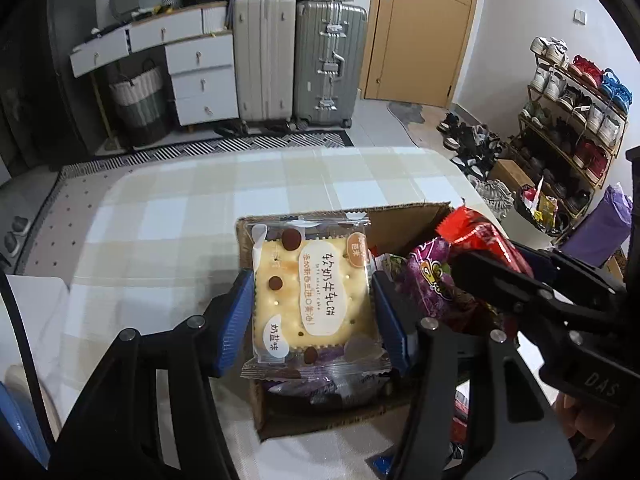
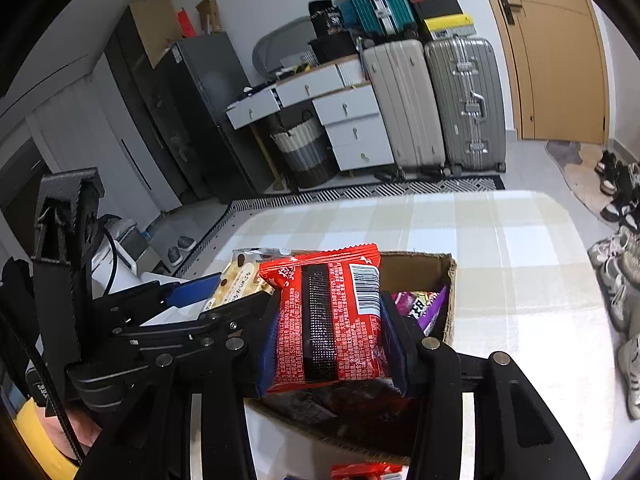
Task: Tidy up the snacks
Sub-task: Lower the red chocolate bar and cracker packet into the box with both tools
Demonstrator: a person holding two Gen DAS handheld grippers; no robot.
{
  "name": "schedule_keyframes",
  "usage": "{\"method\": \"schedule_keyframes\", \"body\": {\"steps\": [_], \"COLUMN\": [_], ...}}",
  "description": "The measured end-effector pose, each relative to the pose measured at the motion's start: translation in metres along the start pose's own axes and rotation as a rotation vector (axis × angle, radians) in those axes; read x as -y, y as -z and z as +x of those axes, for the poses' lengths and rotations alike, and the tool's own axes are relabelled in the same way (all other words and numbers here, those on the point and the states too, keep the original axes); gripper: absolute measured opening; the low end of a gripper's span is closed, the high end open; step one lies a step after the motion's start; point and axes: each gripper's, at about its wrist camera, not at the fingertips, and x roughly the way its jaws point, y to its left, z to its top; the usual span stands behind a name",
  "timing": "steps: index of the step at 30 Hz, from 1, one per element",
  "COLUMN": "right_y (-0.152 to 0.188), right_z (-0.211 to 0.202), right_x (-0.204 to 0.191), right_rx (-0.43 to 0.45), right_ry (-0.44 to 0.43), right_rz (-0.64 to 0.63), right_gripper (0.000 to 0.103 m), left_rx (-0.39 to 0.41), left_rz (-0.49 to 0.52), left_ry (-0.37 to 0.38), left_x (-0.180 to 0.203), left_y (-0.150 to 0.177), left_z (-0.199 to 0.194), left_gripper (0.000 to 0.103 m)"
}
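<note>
Item 1: left claw [image 1: 314,300]. I have its blue pads [image 1: 234,320] closed partway against the two sides of a clear-wrapped cracker packet [image 1: 312,292], cream biscuit with brown dots and a white label. The packet hangs flat-faced over the left end of the cardboard box [image 1: 400,224].

Item 2: right claw [image 2: 334,336]. My right side is clamped partway on a red snack packet [image 2: 332,320], barcode and black seam strip facing the camera. It is held upright above the box, just beside the cracker packet.

Item 3: cardboard box, open-topped, standing on the worktop [image 1: 180,216], which carries a pale checked cloth. Inside: a purple packet [image 2: 424,304] toward the right end, and further wrappers in shadow beneath the held items, which I cannot identify.

Item 4: a second red packet [image 2: 366,472] lies on the worktop at the near edge, outside the box.

Item 5: background. Two upright suitcases [image 1: 300,64], a white drawer unit [image 1: 200,76], a tan door [image 1: 420,28] and a shoe rack [image 1: 572,112] along the right wall.
</note>
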Motion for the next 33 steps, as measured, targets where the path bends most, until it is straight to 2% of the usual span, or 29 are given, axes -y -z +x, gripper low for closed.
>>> {"method": "schedule_keyframes", "body": {"steps": [5, 11, 26, 33], "right_y": [-0.001, 0.003, 0.008, 0.006], "right_z": [0.022, 0.04, 0.046, 0.04], "right_x": [0.007, 0.009, 0.016, 0.013], "right_rx": [-0.033, -0.066, -0.083, -0.064], "right_ry": [0.0, 0.033, 0.049, 0.045], "right_rz": [0.001, -0.023, -0.005, -0.014], "right_gripper": [0.045, 0.045, 0.045, 0.052], "left_rx": [-0.023, -0.04, -0.041, -0.042], "left_rz": [-0.009, -0.004, 0.017, 0.018], "left_ry": [0.018, 0.025, 0.023, 0.02], "left_x": [-0.004, -0.006, -0.001, -0.001], "left_y": [-0.001, 0.006, 0.017, 0.022], "left_z": [0.037, 0.062, 0.069, 0.054], "left_gripper": [0.056, 0.056, 0.056, 0.058]}}
